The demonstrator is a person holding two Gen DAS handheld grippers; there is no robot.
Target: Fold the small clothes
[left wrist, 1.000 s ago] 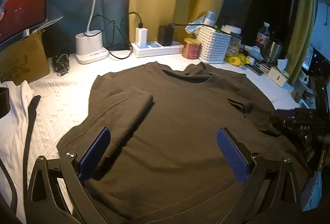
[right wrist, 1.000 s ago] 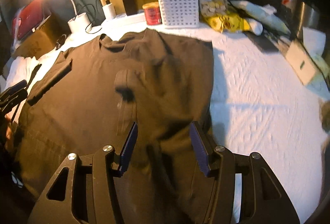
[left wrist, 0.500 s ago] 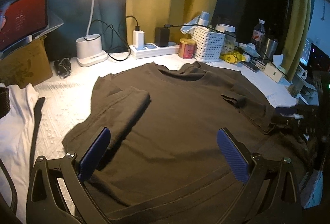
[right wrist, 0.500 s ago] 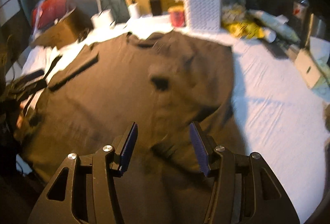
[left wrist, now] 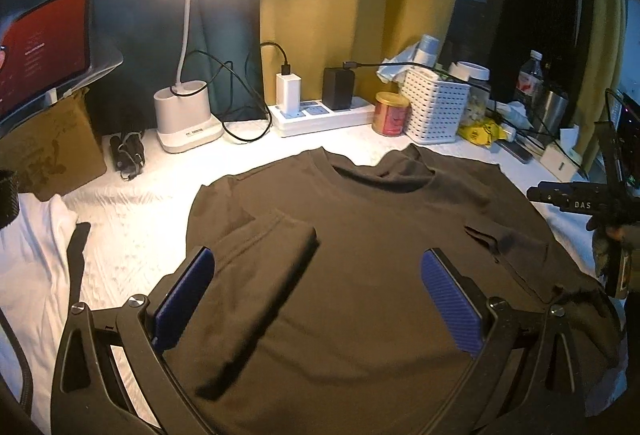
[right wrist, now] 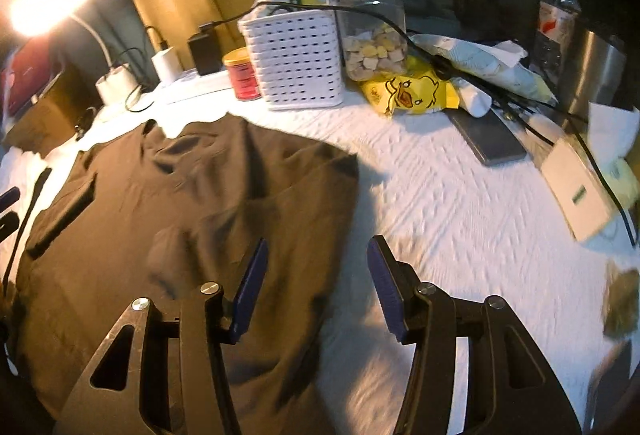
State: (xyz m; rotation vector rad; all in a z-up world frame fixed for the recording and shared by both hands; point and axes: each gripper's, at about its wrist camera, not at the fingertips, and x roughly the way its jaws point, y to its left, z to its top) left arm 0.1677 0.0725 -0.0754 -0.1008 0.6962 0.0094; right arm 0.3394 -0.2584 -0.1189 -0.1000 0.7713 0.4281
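A dark brown T-shirt (left wrist: pixel 360 267) lies flat on the white textured table cover, collar toward the back. Its left sleeve (left wrist: pixel 264 255) is folded in over the body, and the right sleeve (left wrist: pixel 504 239) is folded in too. My left gripper (left wrist: pixel 316 275) is open and empty, hovering above the shirt's lower half. My right gripper (right wrist: pixel 316 271) is open and empty, above the shirt's right edge (right wrist: pixel 344 219); the shirt (right wrist: pixel 180 219) spreads to its left. The right gripper also shows at the far right of the left wrist view (left wrist: pixel 576 199).
At the back stand a lit desk lamp (left wrist: pixel 188 115), a power strip with chargers (left wrist: pixel 320 111), a red can (left wrist: pixel 390 115), a white basket (right wrist: pixel 296 59), a snack jar (right wrist: pixel 372 35), a yellow bag (right wrist: pixel 408 95), a phone (right wrist: pixel 488 139) and bottles. White cloth (left wrist: pixel 28 255) lies at left.
My right gripper has swung to the right, from over the shirt's body to its right edge. My left gripper has risen slightly and stays open over the shirt.
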